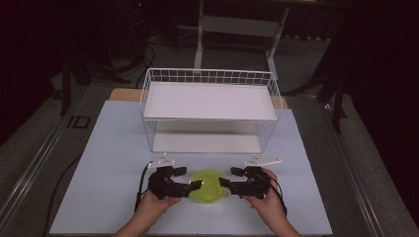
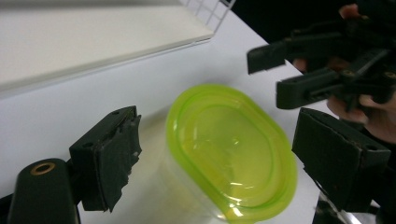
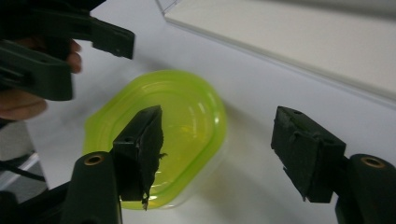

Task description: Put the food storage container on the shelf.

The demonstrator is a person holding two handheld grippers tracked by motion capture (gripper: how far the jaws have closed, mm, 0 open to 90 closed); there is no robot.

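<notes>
Left gripper (image 1: 190,178) reaches in from the left toward a lime-green lidded container (image 1: 208,185), its jaws spread wide and holding nothing; in the left gripper view the container (image 2: 232,151) sits in the gap between the two black jaws, and I cannot tell whether either pad touches it. Right gripper (image 1: 226,177) comes from the opposite side, jaws likewise wide apart and empty, its tips just beside the container's right rim. In the right gripper view the container (image 3: 161,133) lies partly behind the left-hand jaw, with bare surface between the jaws.

That container rests near the front edge of the white surface (image 1: 108,163), roughly midway between its left and right edges. Behind it, toward the far edge, stands a white wire rack (image 1: 210,108) with two flat shelves, one above the other. The white surface lies on a wooden table (image 1: 121,94) whose corners show at the back. Around it the room is dark: grey floor (image 1: 306,64), a pale frame (image 1: 237,24) farther back, and a black cable (image 1: 64,177) trailing along the left.
</notes>
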